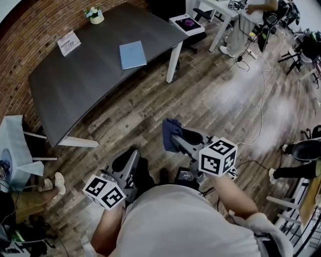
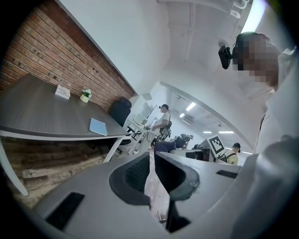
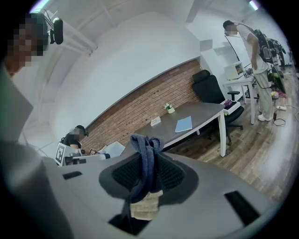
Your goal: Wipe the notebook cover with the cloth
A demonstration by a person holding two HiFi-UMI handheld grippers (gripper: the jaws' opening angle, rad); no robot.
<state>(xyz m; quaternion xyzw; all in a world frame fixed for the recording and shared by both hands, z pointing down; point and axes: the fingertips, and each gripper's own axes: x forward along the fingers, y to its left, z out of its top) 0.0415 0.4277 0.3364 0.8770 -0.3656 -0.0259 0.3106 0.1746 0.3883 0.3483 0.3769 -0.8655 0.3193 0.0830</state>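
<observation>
A light-blue notebook (image 1: 133, 54) (image 2: 98, 126) (image 3: 183, 124) lies flat near the right end of the dark grey table (image 1: 75, 85) (image 3: 208, 111), well ahead of both grippers. My right gripper (image 1: 176, 139) (image 3: 147, 175) is held over the wooden floor, shut on a dark blue cloth (image 1: 169, 130) (image 3: 145, 156). The cloth bunches above the jaws and hangs down between them. My left gripper (image 1: 126, 159) (image 2: 152, 173) is lower and to the left, with its jaws shut and nothing between them. Neither gripper is near the table.
A small potted plant (image 1: 95, 15) and a white card (image 1: 68, 42) sit at the table's far side. The white table leg (image 1: 173, 62) stands at the near right corner. A black chair (image 1: 189, 25), floor cables (image 1: 261, 100) and a standing person (image 3: 254, 51) are to the right.
</observation>
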